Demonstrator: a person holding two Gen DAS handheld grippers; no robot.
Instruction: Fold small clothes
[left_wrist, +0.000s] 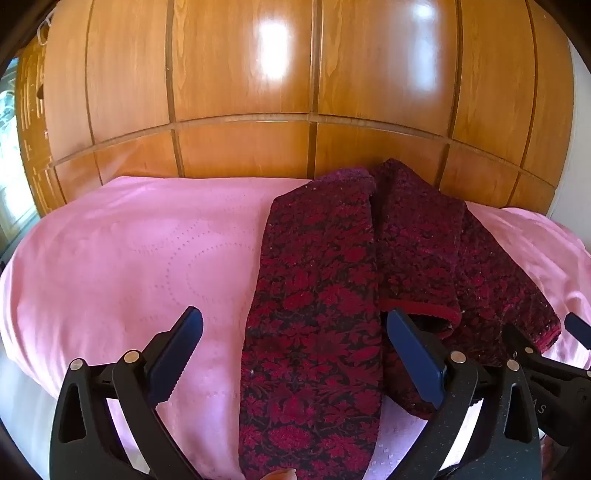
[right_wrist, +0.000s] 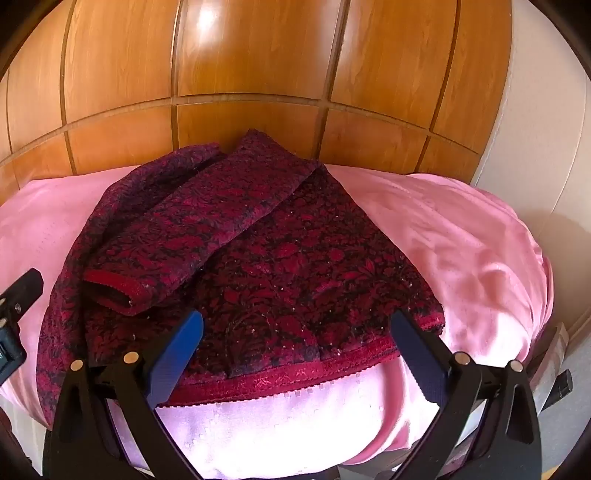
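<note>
While spread on the pink sheet (right_wrist: 461, 236):
Garment (right_wrist: 258, 258): dark red floral knit, partly folded, scalloped red hem.
Left gripper (left_wrist: 295, 354): jaws held wide, nothing clamped.
Right gripper (right_wrist: 295, 350): jaws held wide above hem.

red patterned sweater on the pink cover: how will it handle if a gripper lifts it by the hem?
The sweater is probably floppy: a sleeve already lies folded over the body, so lifting by the hem would leave the rest hanging. The thick-looking knit suggests some weight. The pink cover looks smooth; it may slide.
</note>
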